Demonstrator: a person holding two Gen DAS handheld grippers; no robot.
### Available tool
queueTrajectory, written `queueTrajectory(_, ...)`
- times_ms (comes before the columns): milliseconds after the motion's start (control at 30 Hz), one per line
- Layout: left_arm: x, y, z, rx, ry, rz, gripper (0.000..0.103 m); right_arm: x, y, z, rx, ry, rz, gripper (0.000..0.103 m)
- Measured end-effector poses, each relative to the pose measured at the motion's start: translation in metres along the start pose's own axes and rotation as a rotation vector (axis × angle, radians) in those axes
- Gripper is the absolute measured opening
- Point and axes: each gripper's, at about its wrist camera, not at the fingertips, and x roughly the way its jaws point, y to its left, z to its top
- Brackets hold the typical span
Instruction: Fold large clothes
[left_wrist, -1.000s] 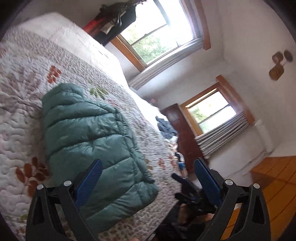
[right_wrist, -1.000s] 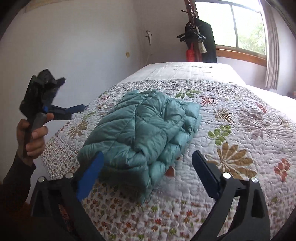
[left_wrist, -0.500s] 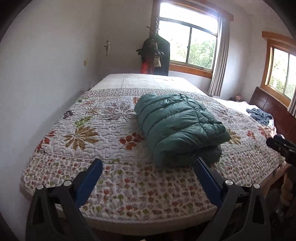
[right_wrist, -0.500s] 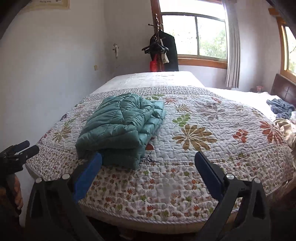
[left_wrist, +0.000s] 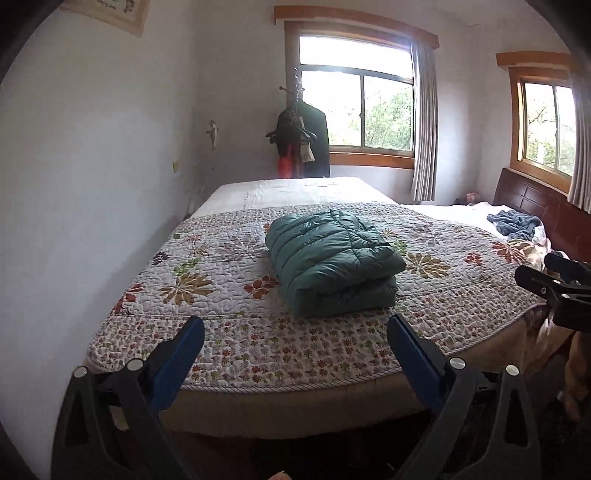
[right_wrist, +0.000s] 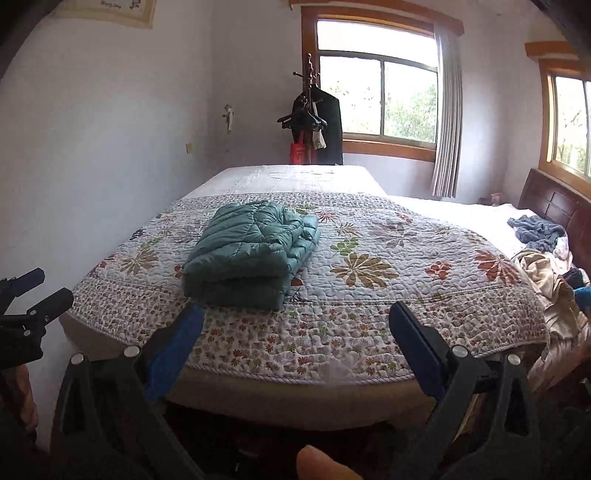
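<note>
The teal puffer jacket (left_wrist: 332, 260) is being shown folded into a thick stack on the floral quilt (left_wrist: 221, 266), near the foot edge of the bed. The left gripper (left_wrist: 295, 345) and right gripper (right_wrist: 295, 332) are being held spread and empty, well short of it. Spring-back is judged the risk: the puffy layers are being left unweighted and may be pushed open by trapped air.

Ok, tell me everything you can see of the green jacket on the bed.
The jacket is a teal-green puffer with stitched quilting and a slightly shiny, padded look. It is folded into a thick, roughly rectangular bundle of stacked layers, lying flat on the floral quilt near the bed's front edge. Nothing but the quilt touches it; both grippers are away from it.
</note>
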Motion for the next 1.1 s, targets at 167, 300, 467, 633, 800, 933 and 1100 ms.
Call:
queueTrajectory(167, 0.0041, 0.0047, -0.0011, -0.056, 0.046, -0.016, 0.099, -0.0018, 0.0091, -0.0028, -0.031, -0.006, -0.036, 0.1)
queueTrajectory(300, 0.0049, 0.0025, -0.0023, -0.047, 0.051, 0.001, 0.099, -0.0001, 0.0059, -0.0057, -0.011, 0.008, -0.034, 0.1)
queueTrajectory(467, 0.0018, 0.0032, -0.0073, -0.054, 0.047, -0.004, 0.099, 0.0006, 0.0056, -0.0097, -0.014, 0.027, -0.036, 0.1)
queueTrajectory(633, 0.0024, 0.0031, -0.0073, -0.06, 0.045, -0.01, 0.099, -0.0012, 0.0076, -0.0084, -0.021, 0.027, -0.034, 0.1)
queueTrajectory(800, 0.0028, 0.0027, -0.0074, -0.059, 0.047, -0.007, 0.099, -0.0037, 0.0086, -0.0079, -0.024, 0.016, -0.041, 0.1)
queueTrajectory(933, 0.0036, 0.0024, -0.008, -0.062, 0.051, -0.011, 0.099, -0.0032, 0.0085, -0.0082, -0.026, 0.018, -0.039, 0.1)
queueTrajectory(1100, 0.0047, 0.0002, -0.0097, -0.057, 0.059, -0.018, 0.099, -0.0029, 0.0078, -0.0088, -0.027, 0.013, -0.053, 0.1)
